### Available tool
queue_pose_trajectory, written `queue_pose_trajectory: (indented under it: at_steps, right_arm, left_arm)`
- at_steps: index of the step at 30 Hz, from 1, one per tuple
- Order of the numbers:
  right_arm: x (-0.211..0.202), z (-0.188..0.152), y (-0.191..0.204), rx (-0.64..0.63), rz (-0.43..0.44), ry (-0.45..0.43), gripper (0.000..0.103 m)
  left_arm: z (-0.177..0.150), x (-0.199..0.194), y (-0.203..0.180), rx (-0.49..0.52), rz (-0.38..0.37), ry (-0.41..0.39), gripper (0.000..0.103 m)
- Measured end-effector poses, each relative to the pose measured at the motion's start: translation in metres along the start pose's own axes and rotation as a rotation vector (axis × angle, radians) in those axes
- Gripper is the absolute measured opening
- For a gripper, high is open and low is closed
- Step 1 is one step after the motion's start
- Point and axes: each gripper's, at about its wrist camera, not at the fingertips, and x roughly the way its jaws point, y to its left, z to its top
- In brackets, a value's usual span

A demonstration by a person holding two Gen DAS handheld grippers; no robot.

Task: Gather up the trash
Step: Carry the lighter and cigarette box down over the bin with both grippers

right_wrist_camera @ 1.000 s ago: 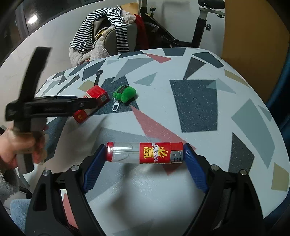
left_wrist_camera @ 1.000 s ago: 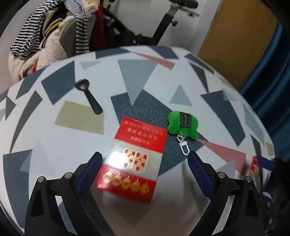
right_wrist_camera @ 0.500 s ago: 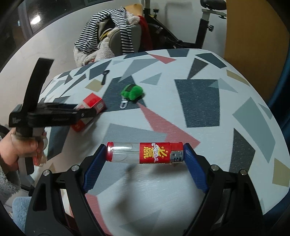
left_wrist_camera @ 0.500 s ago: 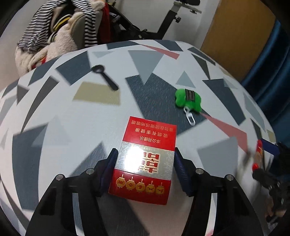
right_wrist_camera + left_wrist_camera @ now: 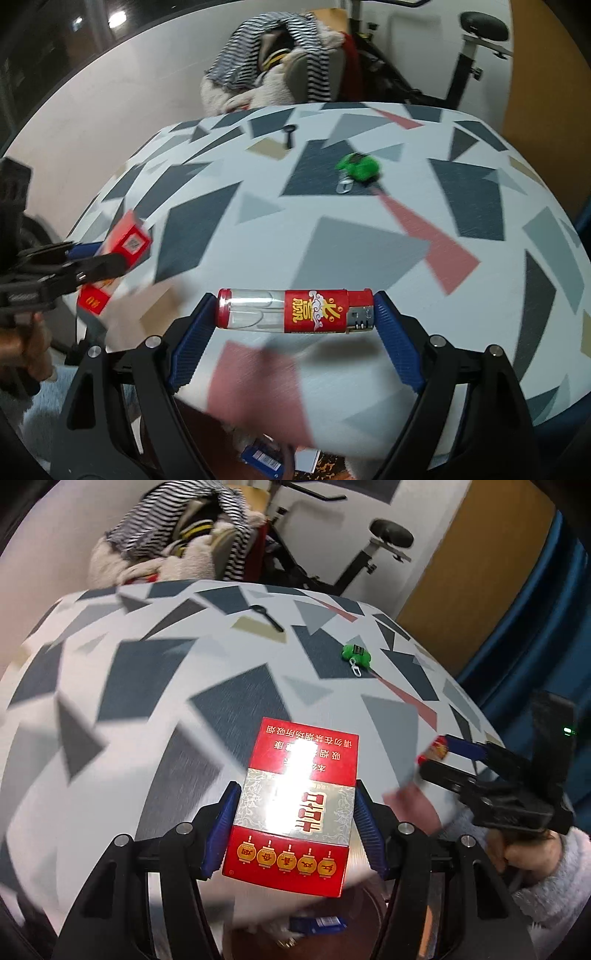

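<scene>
Your left gripper (image 5: 295, 819) has just closed on the red cigarette pack (image 5: 295, 805), now lifted off the table (image 5: 147, 701) toward its near edge. Your right gripper (image 5: 295, 314) clamps the lighter (image 5: 295, 310) lengthwise, so both pieces look ready for the bin.

We stand in a home: behind the geometric-patterned counter (image 5: 110, 686), a black exercise bike (image 5: 354, 565) and a clothes-heaped chair (image 5: 184, 550).

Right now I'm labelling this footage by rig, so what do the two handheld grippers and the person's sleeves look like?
Both the left gripper and the right gripper have glossy black angular frames with silver round bolts and ribbed blue finger pads. Seen side-on, the right one carries a black block with a small green light. The hand gripping it wears a fuzzy pale grey sleeve.
</scene>
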Motion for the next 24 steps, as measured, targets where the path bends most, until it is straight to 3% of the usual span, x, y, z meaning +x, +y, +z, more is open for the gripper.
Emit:
queue_pose_trajectory:
  at_steps: [9, 16, 24]
  right_arm:
    - [-0.004, -0.037, 0.062, -0.143, 0.053, 0.034, 0.083]
    - [-0.004, -0.063, 0.094, -0.209, 0.091, 0.076, 0.083]
    - [0.001, -0.099, 0.114, -0.238, 0.129, 0.166, 0.083]
  left_arm:
    - [-0.068, -0.061, 0.007, -0.101, 0.055, -0.063, 0.059]
    - [-0.095, -0.091, 0.007, -0.153, 0.051, -0.129, 0.059]
    - [-0.113, -0.097, 0.007, -0.174, 0.057, -0.131, 0.059]
